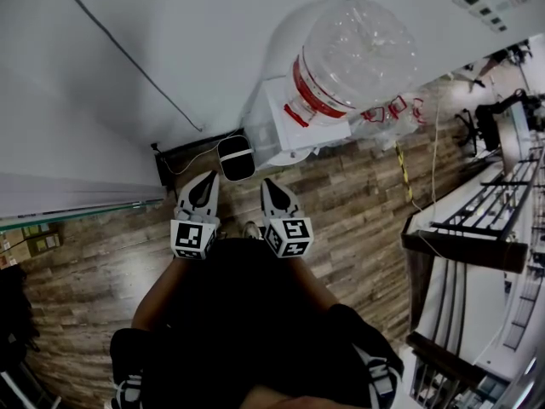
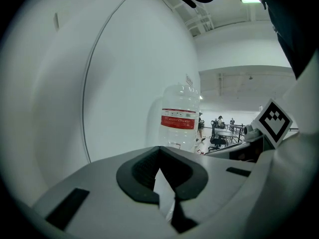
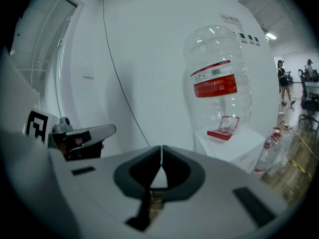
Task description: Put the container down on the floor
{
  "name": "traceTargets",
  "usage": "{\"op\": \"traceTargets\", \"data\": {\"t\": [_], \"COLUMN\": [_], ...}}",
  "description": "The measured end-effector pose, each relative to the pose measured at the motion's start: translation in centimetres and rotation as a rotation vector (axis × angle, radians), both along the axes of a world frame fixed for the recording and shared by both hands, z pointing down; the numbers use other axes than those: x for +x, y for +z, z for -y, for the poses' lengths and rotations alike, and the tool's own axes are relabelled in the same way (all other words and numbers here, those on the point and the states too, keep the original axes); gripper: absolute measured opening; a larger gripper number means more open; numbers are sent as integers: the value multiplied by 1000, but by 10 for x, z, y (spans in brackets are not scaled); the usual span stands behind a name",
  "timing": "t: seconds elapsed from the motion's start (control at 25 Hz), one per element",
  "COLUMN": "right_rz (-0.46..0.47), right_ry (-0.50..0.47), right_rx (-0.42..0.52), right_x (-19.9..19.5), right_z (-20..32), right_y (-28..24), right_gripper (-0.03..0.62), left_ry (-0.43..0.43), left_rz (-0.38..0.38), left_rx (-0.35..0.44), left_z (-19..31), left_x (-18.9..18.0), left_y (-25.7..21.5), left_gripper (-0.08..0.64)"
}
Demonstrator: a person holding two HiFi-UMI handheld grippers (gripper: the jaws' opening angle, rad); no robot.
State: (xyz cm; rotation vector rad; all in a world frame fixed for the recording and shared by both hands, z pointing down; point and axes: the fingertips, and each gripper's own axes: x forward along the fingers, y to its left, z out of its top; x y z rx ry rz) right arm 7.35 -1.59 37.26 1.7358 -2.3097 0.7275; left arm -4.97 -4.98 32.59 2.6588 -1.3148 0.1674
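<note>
The container (image 1: pixel 358 54) is a large clear water jug with a red label, standing neck down on a white stand (image 1: pixel 281 130) against the white wall. It also shows in the left gripper view (image 2: pixel 179 123) and the right gripper view (image 3: pixel 219 93), some way ahead of both grippers. My left gripper (image 1: pixel 207 179) and right gripper (image 1: pixel 269 186) hang side by side close to the person's body, pointing at the stand over the wooden floor. Both are shut with nothing between their pads, seen up close as left gripper (image 2: pixel 159 148) and right gripper (image 3: pixel 161 147).
A small black and white bin (image 1: pixel 235 158) sits on the floor left of the stand. Several small bottles (image 1: pixel 392 113) lie right of it, near a yellow-black strip (image 1: pixel 402 173). Tables and racks (image 1: pixel 485 220) fill the right side. A cable (image 1: pixel 128 58) runs down the wall.
</note>
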Motion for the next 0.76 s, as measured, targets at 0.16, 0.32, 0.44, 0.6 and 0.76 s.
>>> {"op": "traceTargets", "data": {"t": [0.16, 0.32, 0.44, 0.6, 0.76], "right_rz": [-4, -6, -7, -12, -19], "right_ry": [-9, -12, -10, -17, -26], "right_rx": [6, 10, 8, 6, 4], "right_x": [-4, -5, -5, -9, -13], "right_z": [-3, -5, -5, -6, -6], "right_y": [-1, -2, -1, 0, 1], "right_gripper": [35, 35, 35, 35, 35], "left_ry": [-2, 1, 7, 12, 20], "left_rz": [0, -2, 1, -4, -8], "left_rx": [-1, 2, 1, -7, -2], "left_z": [-2, -3, -4, -7, -6], "left_x": [-1, 0, 0, -2, -2], "left_y": [0, -3, 0, 4, 5], "left_gripper": [31, 31, 31, 31, 31]}}
